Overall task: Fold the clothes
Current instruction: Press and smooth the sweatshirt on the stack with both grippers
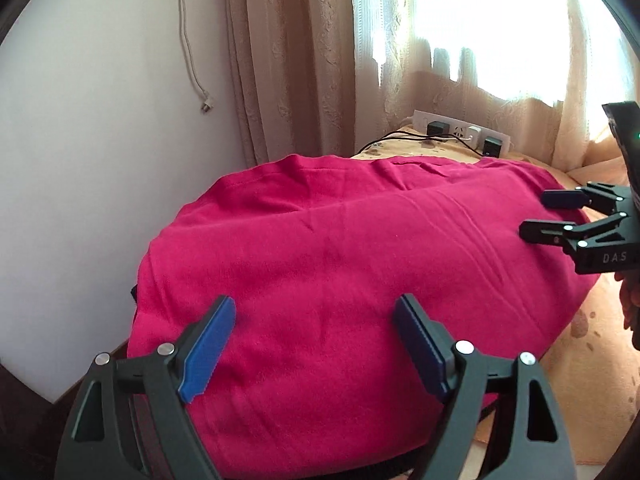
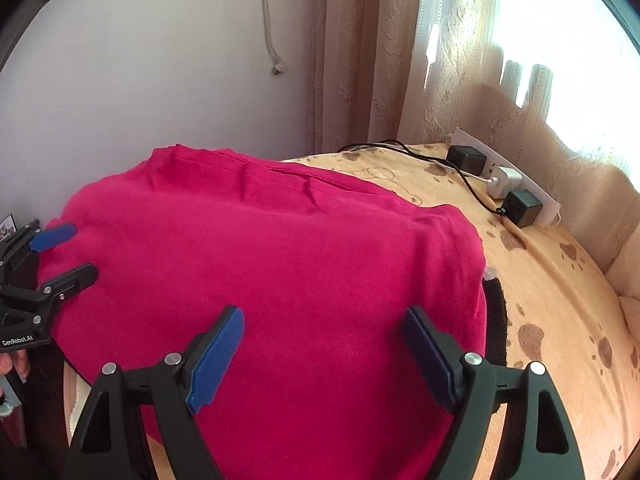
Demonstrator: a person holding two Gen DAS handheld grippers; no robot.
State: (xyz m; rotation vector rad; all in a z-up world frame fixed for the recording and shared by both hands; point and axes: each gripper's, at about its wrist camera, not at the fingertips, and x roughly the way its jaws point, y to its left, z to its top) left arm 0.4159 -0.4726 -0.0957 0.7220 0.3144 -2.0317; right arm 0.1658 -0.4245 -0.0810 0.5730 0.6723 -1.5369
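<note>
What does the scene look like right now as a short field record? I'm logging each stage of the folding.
garment: red cloth spread flat, lightly wrinkled
surface: beige patterned bedspread
left gripper: open, above the cloth, holding nothing
right gripper: open, above the cloth, holding nothing
background: power strip with plugged adapters by the curtain
fold state: cannot tell how many folds are done

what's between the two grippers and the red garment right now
Nothing visible. The left gripper and right gripper are both open with empty jaws right over the red garment, with no object on the cloth beneath them.
</note>
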